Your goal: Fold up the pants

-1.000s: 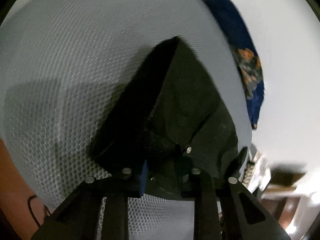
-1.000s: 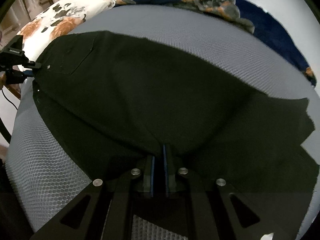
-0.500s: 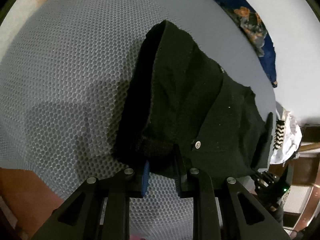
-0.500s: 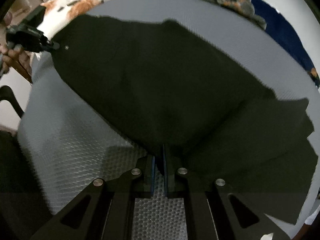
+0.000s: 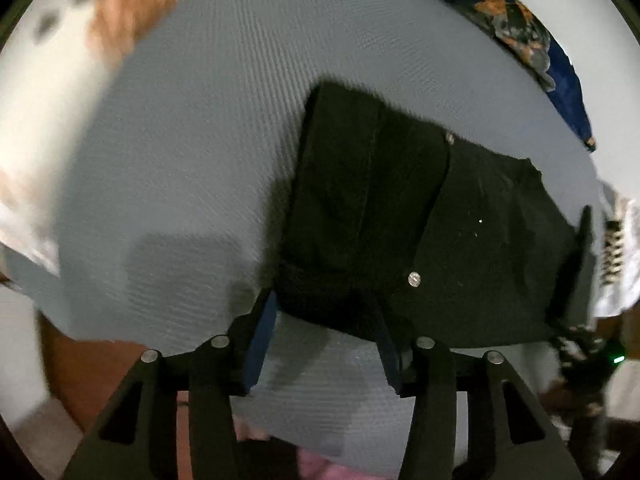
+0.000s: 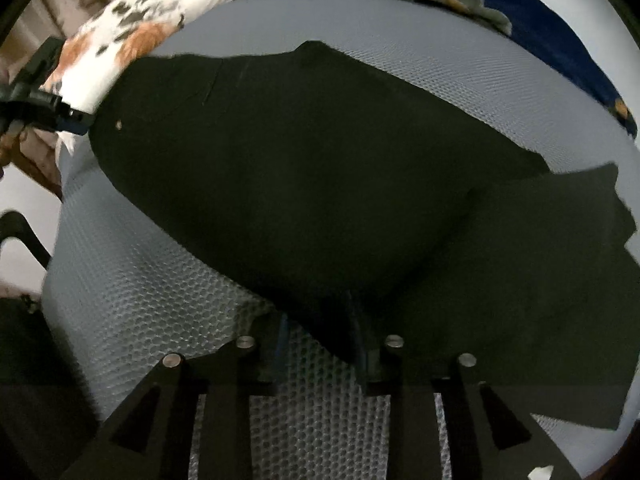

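Observation:
Black pants (image 6: 320, 168) lie on a grey honeycomb-textured bed (image 6: 144, 304), one half folded over the other. In the left wrist view the waist end (image 5: 380, 216) with a silver button lies just ahead. My left gripper (image 5: 326, 328) is open, its fingers spread at the waistband edge. My right gripper (image 6: 320, 340) is open too, its fingers apart at the pants' near folded edge. The left gripper also shows in the right wrist view (image 6: 76, 118) at the far left, beside the waist corner.
A floral pillow (image 6: 132, 28) lies at the bed's head. A blue floral blanket (image 6: 540, 20) runs along the far edge by the white wall. The right gripper's body shows at the right of the left wrist view (image 5: 580, 264). Brown floor (image 5: 92, 372) shows below the bed edge.
Both grippers have opened and let go of the pants. The lifted waist and fold edge now lie flat on the bed, with the pants folded in half lengthwise.

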Demonstrator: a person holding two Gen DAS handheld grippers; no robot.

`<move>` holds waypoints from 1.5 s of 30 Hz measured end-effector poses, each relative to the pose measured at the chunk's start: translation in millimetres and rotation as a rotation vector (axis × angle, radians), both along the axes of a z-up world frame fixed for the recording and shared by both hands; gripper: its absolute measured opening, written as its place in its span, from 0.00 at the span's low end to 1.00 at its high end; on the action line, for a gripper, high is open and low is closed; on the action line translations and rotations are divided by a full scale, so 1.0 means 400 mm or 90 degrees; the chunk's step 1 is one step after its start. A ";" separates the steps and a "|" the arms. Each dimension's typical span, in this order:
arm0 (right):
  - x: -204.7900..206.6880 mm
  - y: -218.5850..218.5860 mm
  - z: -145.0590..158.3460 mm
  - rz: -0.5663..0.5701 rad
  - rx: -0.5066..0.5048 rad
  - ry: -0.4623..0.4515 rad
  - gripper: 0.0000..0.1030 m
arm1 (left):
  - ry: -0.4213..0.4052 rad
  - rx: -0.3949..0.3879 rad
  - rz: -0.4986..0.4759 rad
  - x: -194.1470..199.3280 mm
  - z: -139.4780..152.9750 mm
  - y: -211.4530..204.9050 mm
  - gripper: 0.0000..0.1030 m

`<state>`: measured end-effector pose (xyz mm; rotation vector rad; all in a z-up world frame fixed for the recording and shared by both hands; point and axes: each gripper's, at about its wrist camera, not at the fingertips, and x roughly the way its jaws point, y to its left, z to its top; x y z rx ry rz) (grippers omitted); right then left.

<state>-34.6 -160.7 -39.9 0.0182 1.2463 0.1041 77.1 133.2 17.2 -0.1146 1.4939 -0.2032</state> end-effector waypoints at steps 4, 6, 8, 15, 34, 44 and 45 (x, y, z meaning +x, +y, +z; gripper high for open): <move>-0.031 -0.029 0.046 -0.017 0.035 -0.034 0.35 | -0.147 0.089 -0.013 -0.026 0.088 -0.034 0.54; -0.044 -0.050 0.074 -0.033 0.036 -0.060 0.39 | -0.198 0.080 -0.052 -0.045 0.119 -0.083 0.54; -0.048 -0.084 0.099 -0.056 0.038 -0.075 0.39 | -0.236 0.031 -0.105 -0.071 0.137 -0.148 0.54; -0.092 -0.258 0.111 -0.237 0.113 -0.105 0.41 | -0.276 -0.084 -0.329 -0.154 0.104 -0.410 0.54; -0.095 -0.468 0.003 -0.472 0.334 -0.095 0.41 | -0.225 -0.178 -0.618 -0.349 -0.034 -0.835 0.54; -0.070 -0.633 -0.007 -0.532 0.318 -0.132 0.39 | -0.181 -0.148 -0.586 -0.317 -0.107 -0.928 0.34; -0.070 -0.651 -0.004 -0.538 0.317 -0.141 0.38 | -0.174 -0.156 -0.585 -0.314 -0.109 -0.925 0.27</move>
